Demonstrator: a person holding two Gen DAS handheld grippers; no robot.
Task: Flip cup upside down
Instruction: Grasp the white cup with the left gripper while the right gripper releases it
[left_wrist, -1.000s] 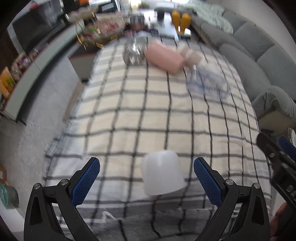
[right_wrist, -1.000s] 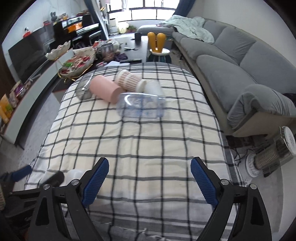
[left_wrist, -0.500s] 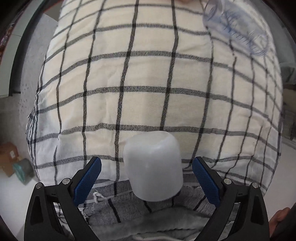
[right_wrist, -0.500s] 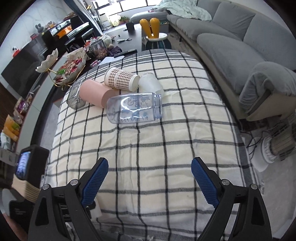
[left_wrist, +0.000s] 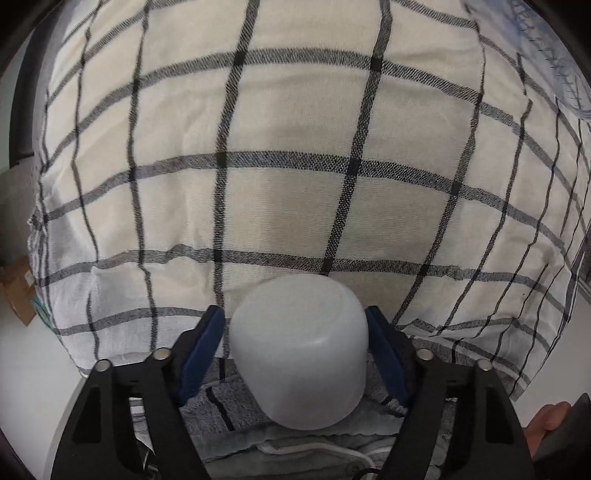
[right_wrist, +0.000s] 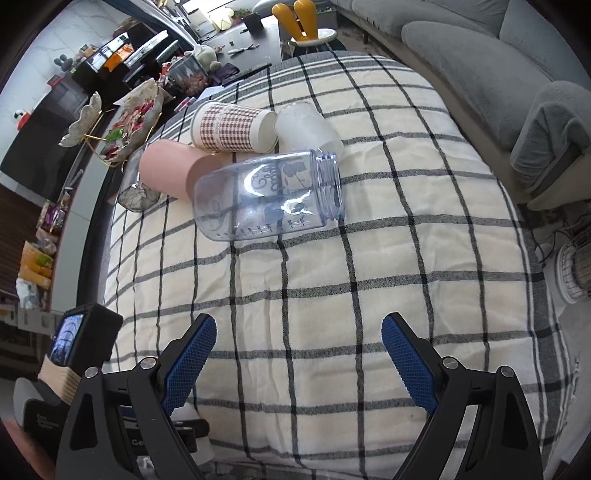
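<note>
A: Where did we have the translucent white plastic cup (left_wrist: 299, 350) at that moment?

B: At the near edge of the cream tablecloth with black checks (left_wrist: 288, 206), base facing up and away from us. Our left gripper (left_wrist: 295, 343) had its blue pads (left_wrist: 201, 345) pressed to both sides of it, so we judged it clamped on the cup.

A: And the right gripper (right_wrist: 299, 363)?

B: It hung above the near half of the cloth with its jaws spread wide and nothing between them.

A: Which step were we in, then?

B: The grasp itself, we judged. The cup already showed its closed end uppermost, though we could not tell whether its rim sat flat on the cloth or hung over the edge. The next move called for a firm hold, a lift free of the cloth, and a roll of the wrist before setting it down squarely.

A: Any writing we could read?

B: Not really. The clear plastic bottle (right_wrist: 267, 195) lying on its side toward the far edge carried printed graphics and a measuring scale, but the lettering was too small for us. Beside it lay a pink cup (right_wrist: 171, 173), a houndstooth-patterned paper cup (right_wrist: 232, 127) and another frosted white cup (right_wrist: 306, 125), none with legible text.
</note>
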